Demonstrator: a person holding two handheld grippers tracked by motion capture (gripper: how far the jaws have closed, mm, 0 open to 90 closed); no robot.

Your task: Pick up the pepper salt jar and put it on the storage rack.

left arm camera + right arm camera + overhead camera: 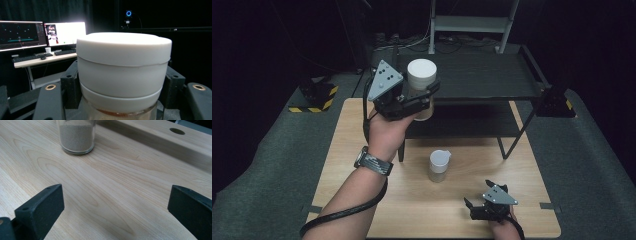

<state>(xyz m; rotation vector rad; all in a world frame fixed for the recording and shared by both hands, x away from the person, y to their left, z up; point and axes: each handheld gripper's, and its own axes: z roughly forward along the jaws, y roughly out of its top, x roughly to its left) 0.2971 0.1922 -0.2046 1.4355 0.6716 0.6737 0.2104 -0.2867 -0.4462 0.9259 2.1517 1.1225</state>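
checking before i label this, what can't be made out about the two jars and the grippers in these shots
- Held jar, left gripper view: its base is cut off by the bottom edge and its sides are hidden behind the left gripper jaws.
- Table jar, right gripper view: its lid is cut off by the top edge.
- Right gripper, high view: too small and dark to read the jaw gap.

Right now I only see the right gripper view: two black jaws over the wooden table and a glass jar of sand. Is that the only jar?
Observer: No. The left gripper holds a second white-lidded glass jar up in the air.
Operator: Is it near anything?
Observer: It is raised in front of the black metal shelf at the table's far side.
Operator: Does my jar have a lid too?
Observer: Yes, the jar of sand on the wooden table has a white lid with a small spout.
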